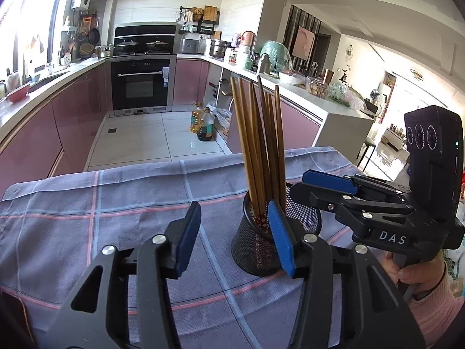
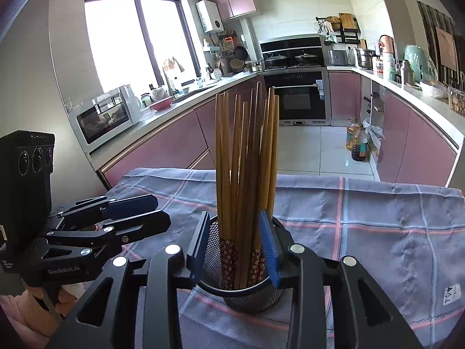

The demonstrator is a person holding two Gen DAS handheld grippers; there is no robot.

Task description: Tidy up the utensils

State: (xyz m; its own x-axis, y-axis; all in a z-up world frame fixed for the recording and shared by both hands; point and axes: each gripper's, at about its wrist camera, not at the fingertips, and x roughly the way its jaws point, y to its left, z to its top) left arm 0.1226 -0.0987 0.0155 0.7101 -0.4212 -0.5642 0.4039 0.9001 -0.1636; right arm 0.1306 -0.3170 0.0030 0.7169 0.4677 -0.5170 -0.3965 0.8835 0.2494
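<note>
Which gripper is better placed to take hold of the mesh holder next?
Right. The right gripper is open, its fingers straddling the mesh holder of chopsticks. The left gripper is open over bare cloth beside it.

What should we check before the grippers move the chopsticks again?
1. Brown wooden chopsticks all in the black mesh cup: ok.
2. Cup standing on the blue checked cloth: ok.
3. Left gripper open and empty: ok.
4. Right gripper has a finger on each side of the chopsticks: ok.
5. Right gripper squeezing anything: cannot tell.
6. Left gripper apart from the cup: cannot tell; one finger overlaps the cup in the left wrist view.
</note>
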